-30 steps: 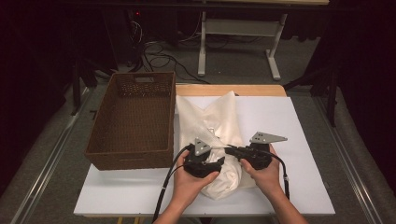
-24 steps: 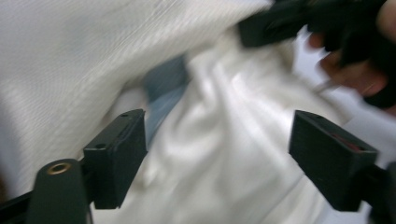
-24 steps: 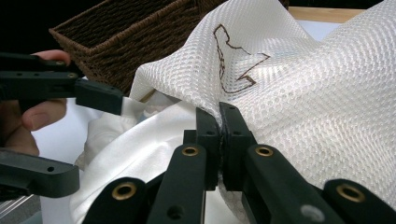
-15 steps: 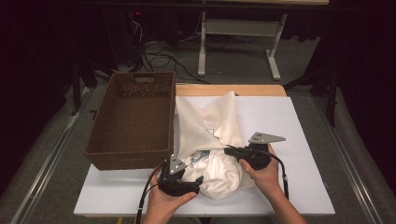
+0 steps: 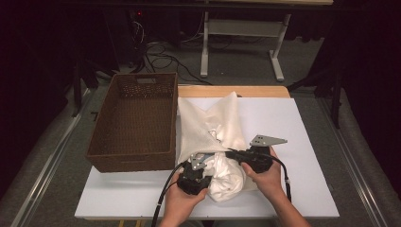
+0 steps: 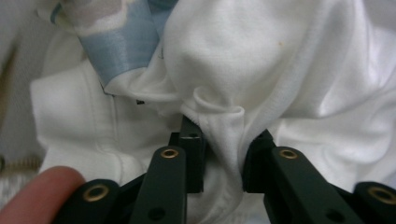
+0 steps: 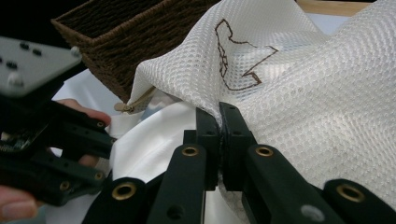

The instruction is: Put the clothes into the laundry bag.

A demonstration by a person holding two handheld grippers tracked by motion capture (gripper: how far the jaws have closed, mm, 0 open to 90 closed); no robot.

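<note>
Mesh laundry bag (image 5: 213, 125): lay on the counter just right of the basket, its open end toward the person, white clothing bulging out of that end.
Counter (image 5: 307, 118): white top, carrying the basket on its left part and the bag near the middle; both forearms came in over its near edge.
Basket (image 5: 135, 123): brown wicker, rectangular, set beside the bag and touching or nearly touching its left edge; nothing could be seen inside it.
White garment (image 6: 261, 70): soft knit cloth, bunched at the bag's mouth; a pale blue piece of fabric (image 6: 126, 42) lay tucked behind it in the left gripper view.
Bag marking (image 7: 236, 51): a thin brown stitched outline on the mesh, seen close in the right gripper view.
Left hand-held gripper (image 6: 219, 154): jaws had just been closing, a pinched fold of the white garment between them and the pads pressing on it; held low at the near left of the bundle.
Right hand-held gripper (image 7: 218, 140): jaws fully closed, clamping the mesh edge of the bag at its mouth, just above the garment.
Zip pull (image 7: 123, 108): small metal tab at the bag's edge, near the basket corner.
</note>
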